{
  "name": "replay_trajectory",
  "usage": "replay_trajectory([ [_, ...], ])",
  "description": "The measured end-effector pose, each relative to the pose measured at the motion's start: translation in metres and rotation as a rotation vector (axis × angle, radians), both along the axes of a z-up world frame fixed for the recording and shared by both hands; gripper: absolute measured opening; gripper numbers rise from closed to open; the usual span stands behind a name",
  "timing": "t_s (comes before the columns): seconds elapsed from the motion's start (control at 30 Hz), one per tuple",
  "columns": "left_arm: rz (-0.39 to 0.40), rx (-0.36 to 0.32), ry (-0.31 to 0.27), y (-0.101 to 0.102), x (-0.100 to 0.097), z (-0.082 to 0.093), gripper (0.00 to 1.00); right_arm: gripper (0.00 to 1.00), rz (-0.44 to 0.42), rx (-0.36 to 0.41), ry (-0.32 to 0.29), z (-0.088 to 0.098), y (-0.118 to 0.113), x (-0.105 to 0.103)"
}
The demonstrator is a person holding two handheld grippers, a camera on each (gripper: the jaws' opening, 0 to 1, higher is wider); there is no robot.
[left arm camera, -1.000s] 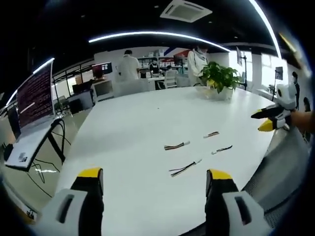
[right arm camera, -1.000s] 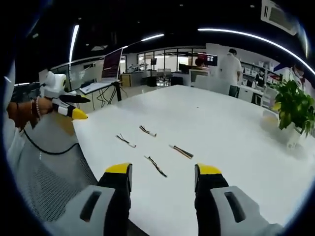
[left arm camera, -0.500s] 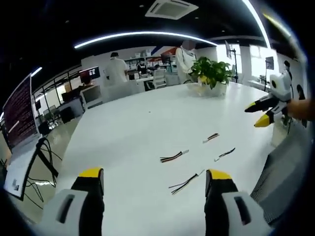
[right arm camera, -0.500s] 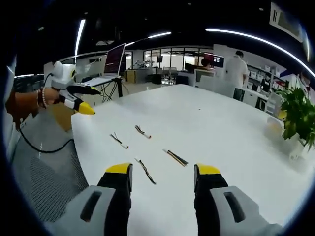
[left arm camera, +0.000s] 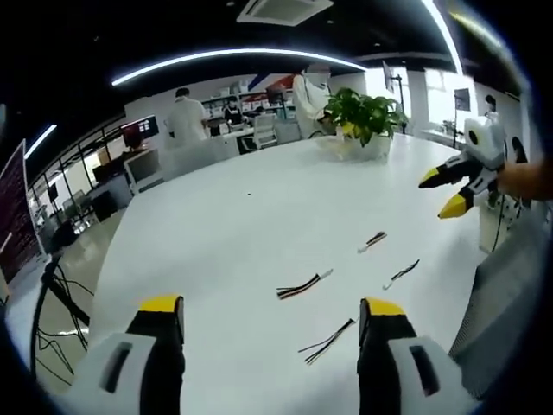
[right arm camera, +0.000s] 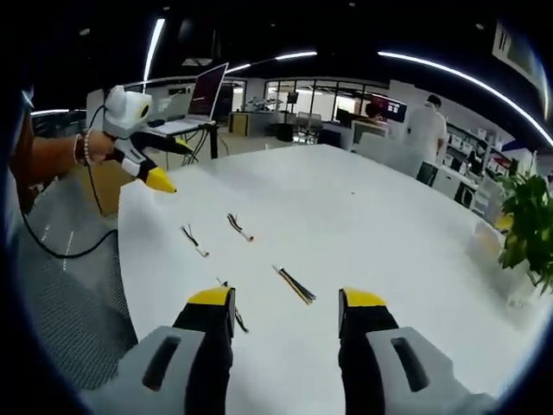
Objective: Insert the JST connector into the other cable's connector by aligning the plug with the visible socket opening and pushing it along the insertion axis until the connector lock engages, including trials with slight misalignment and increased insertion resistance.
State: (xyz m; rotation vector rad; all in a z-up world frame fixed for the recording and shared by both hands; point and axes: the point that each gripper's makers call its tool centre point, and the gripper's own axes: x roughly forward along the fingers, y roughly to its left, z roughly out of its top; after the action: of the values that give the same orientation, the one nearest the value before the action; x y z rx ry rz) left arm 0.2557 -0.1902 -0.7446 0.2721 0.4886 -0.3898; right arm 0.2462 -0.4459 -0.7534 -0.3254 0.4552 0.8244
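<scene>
Both tools are open and hold nothing. On the white bench (left arm camera: 216, 225) lie four short cables, apart from each other. Ahead of the left tool (left arm camera: 270, 313), between its jaws, is a cable with a white connector (left arm camera: 304, 284); another cable (left arm camera: 328, 341) lies just beside its right jaw. Ahead of the right tool (right arm camera: 282, 303) lies a striped cable (right arm camera: 294, 284), between its jaws. The left tool (right arm camera: 164, 164) hovers over the bench edge, far left of the right tool.

Potted plant (left arm camera: 361, 121) on white table (left arm camera: 233, 225), monitors behind.

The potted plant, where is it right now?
The potted plant stands at the white table's far end in the left gripper view, beyond the cables.
</scene>
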Motion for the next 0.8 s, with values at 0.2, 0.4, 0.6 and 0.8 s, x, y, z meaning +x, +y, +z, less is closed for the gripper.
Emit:
replay_trajectory([
  [0.2,-0.039,0.031,0.029,-0.008,0.014,-0.012,0.82,0.45,0.020,-0.035,0.006,-0.010,-0.003,0.014],
  [0.4,-0.073,0.052,0.053,-0.014,0.028,-0.024,0.80,0.43,0.043,-0.046,0.010,-0.016,-0.002,0.024],
  [0.6,-0.113,0.027,0.090,-0.025,0.040,-0.036,0.79,0.38,0.087,-0.033,0.011,-0.021,0.004,0.038],
  [0.8,-0.168,0.040,0.092,-0.036,0.056,-0.045,0.79,0.35,0.119,-0.031,0.017,-0.031,0.010,0.053],
])
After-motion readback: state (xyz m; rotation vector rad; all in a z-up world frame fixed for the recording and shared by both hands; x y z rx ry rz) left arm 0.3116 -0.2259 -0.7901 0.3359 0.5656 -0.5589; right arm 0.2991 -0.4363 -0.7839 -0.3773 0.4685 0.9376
